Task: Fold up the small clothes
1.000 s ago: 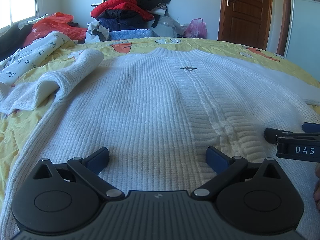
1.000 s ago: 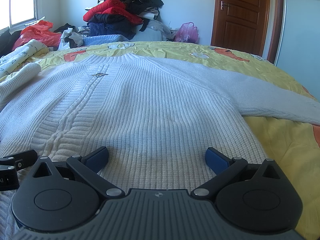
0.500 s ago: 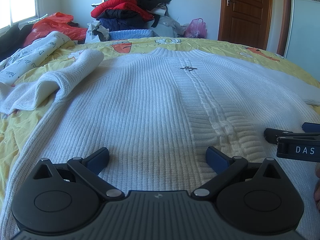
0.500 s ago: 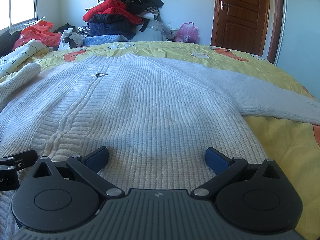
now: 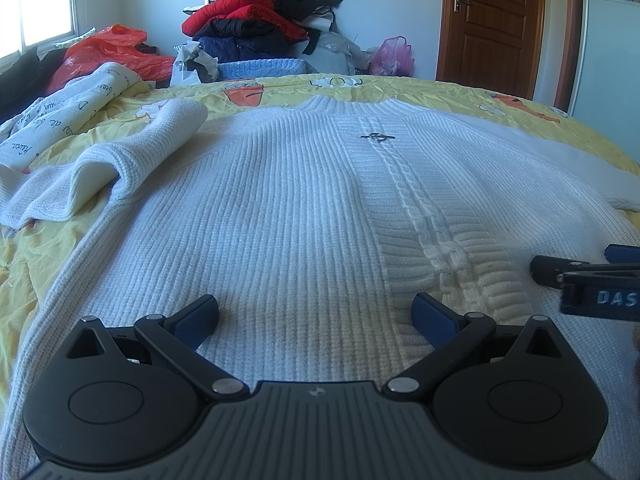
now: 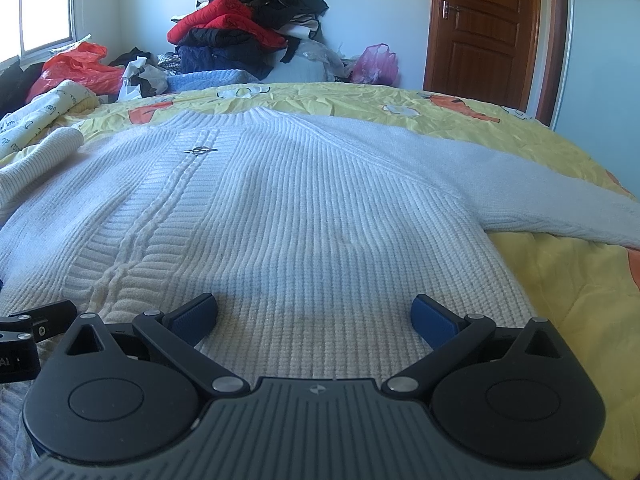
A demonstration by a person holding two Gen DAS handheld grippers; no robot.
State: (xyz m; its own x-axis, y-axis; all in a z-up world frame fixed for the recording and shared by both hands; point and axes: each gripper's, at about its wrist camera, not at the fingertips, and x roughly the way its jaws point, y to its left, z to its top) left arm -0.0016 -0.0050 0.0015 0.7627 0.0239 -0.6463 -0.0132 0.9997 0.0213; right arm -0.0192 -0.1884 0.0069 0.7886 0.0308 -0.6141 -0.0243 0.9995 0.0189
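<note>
Now we hover both claws, left gripper [image 5: 315, 315] and right gripper [image 6: 314, 314], spread wide and empty over the hem of the white sweater [image 5: 288, 216], flat on the bed [image 6: 560, 280]; soft, floppy knit, so we'd pinch the hem corners.

white sweater [image 5: 280, 220] (laid flat), left gripper [image 5: 316, 316] spread wide

Pale blue walls [image 5: 384, 8]; brown door [image 5: 490, 20]; sunlit window [image 5: 36, 4]; yellow bedspread [image 6: 560, 280].
</note>
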